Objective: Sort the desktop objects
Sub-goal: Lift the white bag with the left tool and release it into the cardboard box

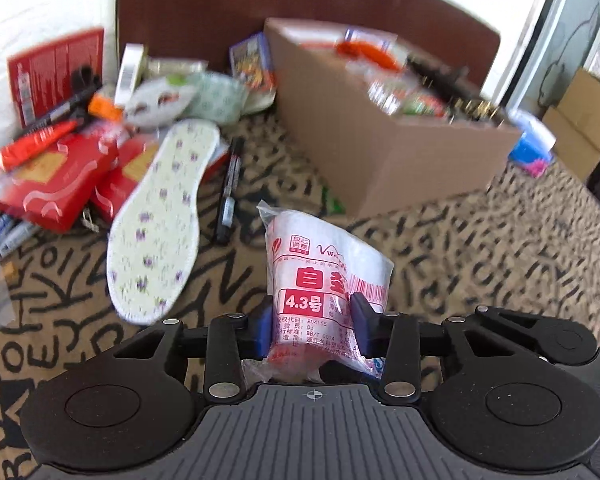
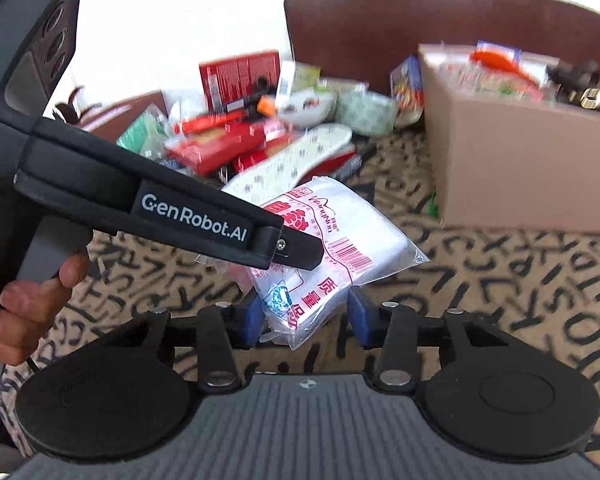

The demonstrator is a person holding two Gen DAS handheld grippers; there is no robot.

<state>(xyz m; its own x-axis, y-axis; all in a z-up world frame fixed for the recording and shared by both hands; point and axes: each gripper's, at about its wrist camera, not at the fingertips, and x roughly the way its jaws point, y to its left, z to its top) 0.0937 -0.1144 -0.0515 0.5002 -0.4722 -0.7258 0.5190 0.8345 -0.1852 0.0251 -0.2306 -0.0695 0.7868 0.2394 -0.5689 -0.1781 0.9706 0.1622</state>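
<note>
A clear plastic packet of zip bags with red print (image 1: 324,276) is held above the patterned tablecloth. My left gripper (image 1: 310,320) is shut on its lower end, blue pads on both sides. In the right wrist view the same packet (image 2: 332,240) hangs under the left gripper's black body (image 2: 172,212), and its bottom corner sits between my right gripper's (image 2: 304,316) blue fingers (image 2: 358,314). The right jaws stand close beside the corner; I cannot tell if they grip it. A brown cardboard box (image 1: 380,148) full of items stands at the right.
A pile lies at the left: a flowered insole (image 1: 160,216), red boxes (image 1: 56,180), a black marker (image 1: 229,188), tubes and pens. A brown chair back (image 1: 228,4) stands behind the table. A blue packet (image 1: 530,146) lies right of the box.
</note>
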